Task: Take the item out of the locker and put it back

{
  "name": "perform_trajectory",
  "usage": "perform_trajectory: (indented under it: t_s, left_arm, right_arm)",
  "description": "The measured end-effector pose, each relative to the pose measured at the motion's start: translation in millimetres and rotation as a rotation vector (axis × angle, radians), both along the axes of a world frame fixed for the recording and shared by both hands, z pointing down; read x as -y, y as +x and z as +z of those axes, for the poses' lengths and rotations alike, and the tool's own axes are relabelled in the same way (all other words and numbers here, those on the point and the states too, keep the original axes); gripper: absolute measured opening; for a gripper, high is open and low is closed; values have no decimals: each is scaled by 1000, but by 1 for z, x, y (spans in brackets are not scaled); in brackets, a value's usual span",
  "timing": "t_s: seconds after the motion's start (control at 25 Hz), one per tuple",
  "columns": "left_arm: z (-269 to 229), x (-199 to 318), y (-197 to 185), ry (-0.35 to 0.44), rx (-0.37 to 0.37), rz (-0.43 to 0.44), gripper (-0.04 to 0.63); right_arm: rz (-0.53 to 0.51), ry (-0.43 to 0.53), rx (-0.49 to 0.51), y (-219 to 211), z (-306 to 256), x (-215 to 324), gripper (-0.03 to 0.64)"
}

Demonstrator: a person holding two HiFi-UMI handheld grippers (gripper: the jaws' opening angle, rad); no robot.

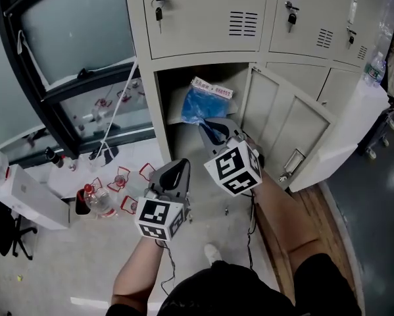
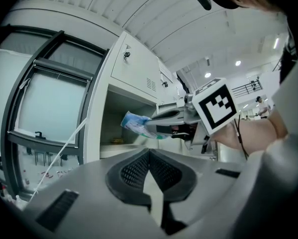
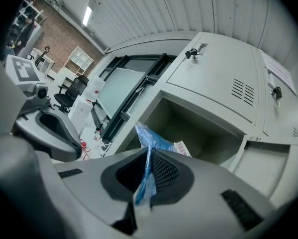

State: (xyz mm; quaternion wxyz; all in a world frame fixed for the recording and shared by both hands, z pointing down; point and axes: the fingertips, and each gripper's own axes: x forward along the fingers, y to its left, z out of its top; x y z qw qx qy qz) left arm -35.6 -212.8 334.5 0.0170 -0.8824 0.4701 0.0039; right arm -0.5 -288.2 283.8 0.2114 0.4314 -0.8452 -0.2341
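- The blue plastic bag (image 1: 197, 104) is looking light, soft and crinkly. Thin film like this is likely to slip out of a loose pinch, so a gathered fold near one end is probably the best place to grip it.
- The bag is hanging at the mouth of the open compartment of the locker (image 1: 158, 104), over the front edge of its inner shelf (image 1: 175, 120) and beside the swung-out door (image 1: 285, 120). Whether it is touching the shelf I cannot tell.
- The right gripper (image 3: 148, 158) is clamping a bunched strip of the bag, with its jaws squeezed nearly together on the film.
- The left gripper (image 2: 149, 158) is sitting with its jaws closed on nothing, outside the locker near its front edge, just beside the right gripper.
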Motion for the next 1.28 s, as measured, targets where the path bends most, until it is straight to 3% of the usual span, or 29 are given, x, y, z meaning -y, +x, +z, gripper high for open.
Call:
perform_trajectory:
  t_s: [0.28,1.28]
  left_arm:
    - [8,18,4,-12,38,5,3]
    - [26,55,-8,-55,21,-19,3]
  right_arm:
    - [14,-26,-17,-9,8,44,18]
    - [75,-73,-146,-27,47,154,18]
